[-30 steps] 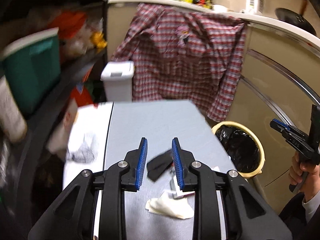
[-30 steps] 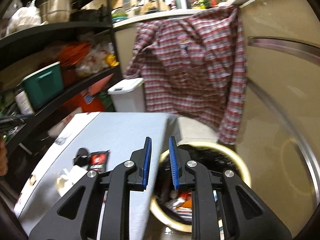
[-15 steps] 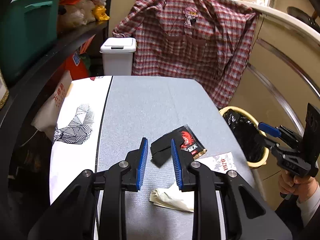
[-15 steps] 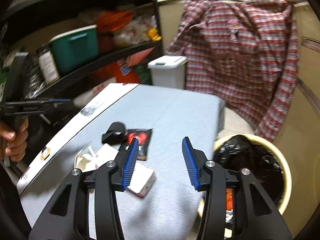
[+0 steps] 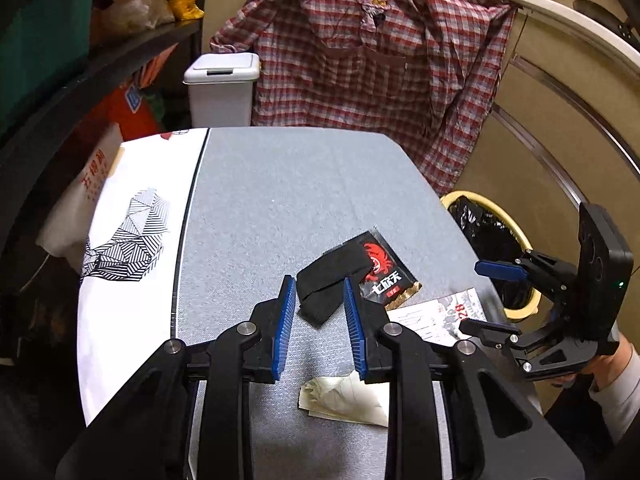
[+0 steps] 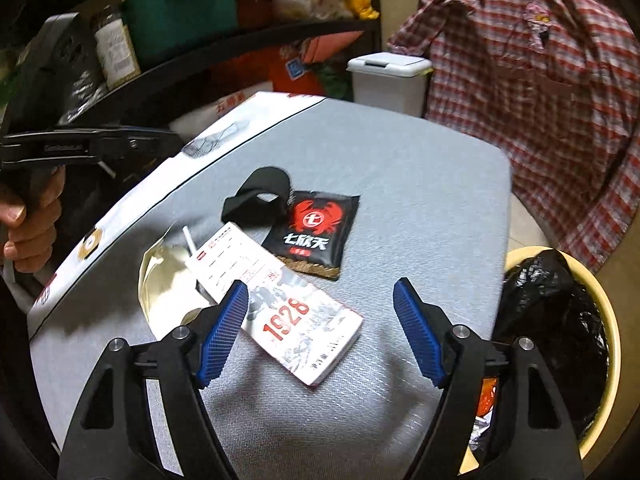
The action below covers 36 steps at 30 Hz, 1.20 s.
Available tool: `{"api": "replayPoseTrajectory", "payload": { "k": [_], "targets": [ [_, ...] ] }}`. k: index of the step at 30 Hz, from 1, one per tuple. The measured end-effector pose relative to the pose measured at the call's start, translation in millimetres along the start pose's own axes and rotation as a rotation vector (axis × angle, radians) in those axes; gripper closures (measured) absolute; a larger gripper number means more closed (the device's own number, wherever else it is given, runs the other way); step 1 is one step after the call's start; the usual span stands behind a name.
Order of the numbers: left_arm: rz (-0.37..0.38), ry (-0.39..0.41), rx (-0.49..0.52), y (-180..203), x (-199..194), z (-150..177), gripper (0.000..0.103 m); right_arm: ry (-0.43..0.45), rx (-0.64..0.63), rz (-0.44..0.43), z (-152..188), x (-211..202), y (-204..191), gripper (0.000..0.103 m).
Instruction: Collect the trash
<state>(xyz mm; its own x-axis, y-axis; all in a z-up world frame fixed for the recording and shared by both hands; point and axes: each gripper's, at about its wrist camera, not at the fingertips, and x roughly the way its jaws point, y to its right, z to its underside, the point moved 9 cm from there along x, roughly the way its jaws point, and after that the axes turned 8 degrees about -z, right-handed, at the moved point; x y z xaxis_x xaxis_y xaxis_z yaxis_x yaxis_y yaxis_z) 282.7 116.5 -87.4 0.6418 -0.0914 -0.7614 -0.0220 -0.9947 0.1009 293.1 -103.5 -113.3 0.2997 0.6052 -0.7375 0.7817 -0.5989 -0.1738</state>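
Note:
On the grey table [image 5: 280,200] lie a folded black strap [image 5: 328,276] [image 6: 260,196], a black sachet with a red crab logo [image 5: 384,272] [image 6: 316,232], a white box printed 1928 [image 5: 436,312] [image 6: 296,312] and a crumpled cream wrapper [image 5: 344,396] [image 6: 168,280]. My left gripper [image 5: 318,292] hovers over the strap's near end, its jaws narrow and opening slightly, pads clear of the strap. My right gripper [image 6: 320,292] [image 5: 486,298] is opening wide above the white box, touching nothing. A yellow bin [image 6: 600,312] [image 5: 516,312] lined with a black bag stands off the table's right edge.
A white lidded bin [image 5: 222,88] stands behind the table, a plaid shirt [image 5: 380,60] hangs over the partition. Dark shelves on the left hold a green tub [image 6: 180,16] and bags. The table's left strip is white with a striped print [image 5: 128,232].
My right gripper swung from above the yellow bin to over the table and opened wide above the white box. My left gripper sank closer to the black strap.

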Motion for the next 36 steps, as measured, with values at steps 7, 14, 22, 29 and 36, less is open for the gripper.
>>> {"api": "replayPoseTrajectory", "payload": {
  "k": [7, 14, 22, 29, 36],
  "targets": [
    [0.043, -0.055, 0.027, 5.4, 20.1, 9.3, 0.053, -0.037, -0.047, -0.005, 6.1, 7.1, -6.7, 0.026],
    [0.03, -0.114, 0.099, 12.4, 52.4, 20.2, 0.044, -0.062, -0.068, -0.018, 10.7, 10.0, -10.9, 0.025],
    [0.014, -0.155, 0.119, 11.0, 75.5, 25.4, 0.049, -0.11, -0.122, 0.012, 19.1, 20.4, -15.2, 0.025],
    [-0.004, -0.147, 0.145, 11.3, 73.1, 23.0, 0.078, -0.113, -0.144, 0.011, 21.3, 16.1, -16.6, 0.035],
    [-0.032, -0.112, 0.078, -11.5, 57.4, 7.3, 0.079, -0.076, -0.107, 0.019, 17.9, -1.5, -12.3, 0.043]
  ]
}}
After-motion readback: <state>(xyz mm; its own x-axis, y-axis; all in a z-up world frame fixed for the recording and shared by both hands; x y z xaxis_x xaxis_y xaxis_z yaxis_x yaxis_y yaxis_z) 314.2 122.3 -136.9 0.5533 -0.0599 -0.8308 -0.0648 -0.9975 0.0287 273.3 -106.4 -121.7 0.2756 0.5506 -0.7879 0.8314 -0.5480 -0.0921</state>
